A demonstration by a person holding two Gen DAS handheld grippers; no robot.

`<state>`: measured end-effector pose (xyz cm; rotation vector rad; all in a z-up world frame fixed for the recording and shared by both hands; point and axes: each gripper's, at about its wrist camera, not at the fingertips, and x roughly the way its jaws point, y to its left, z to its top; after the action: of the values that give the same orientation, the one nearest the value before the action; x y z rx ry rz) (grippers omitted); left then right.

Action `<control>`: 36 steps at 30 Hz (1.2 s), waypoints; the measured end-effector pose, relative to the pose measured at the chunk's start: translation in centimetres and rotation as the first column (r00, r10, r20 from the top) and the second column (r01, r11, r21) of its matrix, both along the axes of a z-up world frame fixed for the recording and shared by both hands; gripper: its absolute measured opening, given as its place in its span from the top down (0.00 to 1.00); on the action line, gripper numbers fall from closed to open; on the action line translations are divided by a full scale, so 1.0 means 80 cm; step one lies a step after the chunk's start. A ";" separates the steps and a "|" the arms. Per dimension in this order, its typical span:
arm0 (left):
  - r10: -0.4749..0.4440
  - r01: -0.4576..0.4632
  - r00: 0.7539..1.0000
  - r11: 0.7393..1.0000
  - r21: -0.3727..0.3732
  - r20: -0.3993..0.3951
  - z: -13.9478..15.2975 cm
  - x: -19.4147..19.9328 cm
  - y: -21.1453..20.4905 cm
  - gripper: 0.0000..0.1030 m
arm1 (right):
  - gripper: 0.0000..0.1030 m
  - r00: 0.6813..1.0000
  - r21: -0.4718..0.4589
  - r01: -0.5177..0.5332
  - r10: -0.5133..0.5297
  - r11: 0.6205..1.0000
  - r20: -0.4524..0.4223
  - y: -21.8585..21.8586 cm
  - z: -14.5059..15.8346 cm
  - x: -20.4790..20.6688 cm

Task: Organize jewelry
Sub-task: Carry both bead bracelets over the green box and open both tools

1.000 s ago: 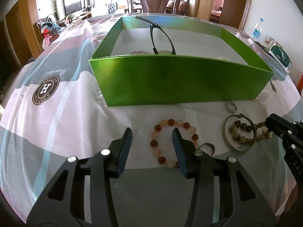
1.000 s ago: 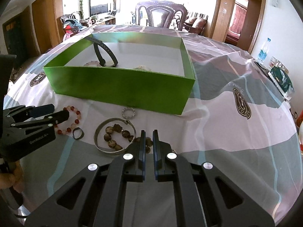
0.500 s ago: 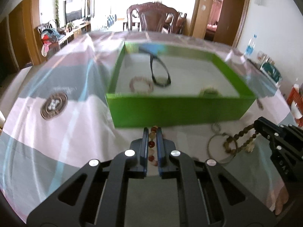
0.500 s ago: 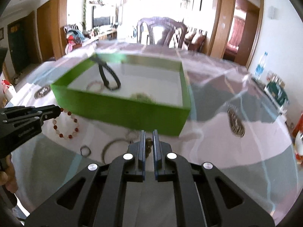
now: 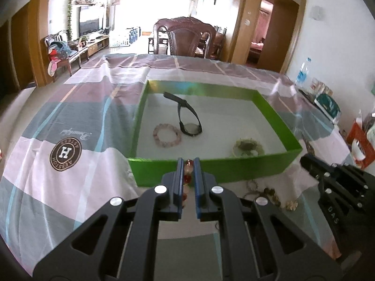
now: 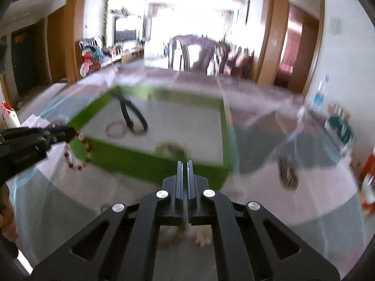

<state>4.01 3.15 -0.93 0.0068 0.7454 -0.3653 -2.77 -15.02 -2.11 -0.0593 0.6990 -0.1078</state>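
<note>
Red-and-cream bead bracelet (image 5: 186, 179) clamped in left hand-held gripper (image 5: 188, 164), raised just before green box (image 5: 211, 172). Right hand-held gripper (image 6: 184, 166) jaws narrow, gripping brown bead strand (image 6: 180, 229) dangling below.

Desk covered by a cloth (image 5: 77, 107) in pink, grey and white blocks; round brown "H" logo (image 5: 65, 151) on its left part. Carved dark wood chair (image 5: 186, 38) at the far desk edge. TV (image 5: 89, 23) on the left wall behind it. Water bottle (image 5: 302, 70) at far right, orange box (image 5: 359, 144) nearer on the right edge. Right wrist view blurred.
</note>
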 end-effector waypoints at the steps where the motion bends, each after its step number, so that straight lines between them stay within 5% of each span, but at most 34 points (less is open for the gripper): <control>1: -0.002 0.002 1.000 1.000 0.006 -0.005 -0.004 -0.001 -0.001 0.92 | 0.93 0.999 0.036 0.009 -0.008 0.999 -0.045 -0.008 -0.012 -0.001; 4: -0.015 0.016 0.999 1.000 0.009 -0.039 -0.022 -0.002 -0.005 0.92 | 0.82 0.989 0.123 0.013 0.006 0.992 -0.151 -0.025 -0.048 -0.005; 7: -0.023 0.024 0.997 1.000 0.012 -0.068 -0.037 0.000 -0.009 0.92 | 0.82 0.980 0.178 0.012 0.024 0.984 -0.200 -0.029 -0.068 -0.005; 17: -0.004 0.006 0.996 1.000 0.027 -0.087 -0.048 0.009 -0.006 0.91 | 0.89 0.979 0.157 -0.015 0.046 0.987 -0.199 -0.008 -0.071 0.002; 19: 0.008 -0.004 0.996 0.999 0.047 -0.092 -0.050 0.010 -0.003 0.71 | 0.89 0.983 0.144 -0.020 0.046 0.989 -0.179 -0.007 -0.064 -0.001; 24: 0.001 0.013 0.993 0.994 0.111 -0.119 -0.066 0.012 -0.010 0.61 | 0.89 0.985 0.135 -0.026 0.048 0.991 -0.163 -0.007 -0.059 0.001; 33: 0.009 0.020 0.988 0.982 0.189 -0.154 -0.097 0.019 -0.010 0.63 | 0.89 0.985 0.135 -0.021 0.043 0.991 -0.165 -0.010 -0.060 0.004; 35: 0.000 0.029 0.989 0.982 0.187 -0.151 -0.097 0.019 -0.011 0.73 | 0.89 0.985 0.136 -0.018 0.041 0.991 -0.166 -0.010 -0.060 0.005; 36: -0.008 0.036 0.989 0.982 0.186 -0.149 -0.096 0.018 -0.012 0.88 | 0.89 0.986 0.136 -0.019 0.041 0.991 -0.164 -0.009 -0.060 0.005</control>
<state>5.44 2.18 -8.63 0.1680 0.9253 -0.3172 -2.41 -15.76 -6.90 0.0506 0.8704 -0.0266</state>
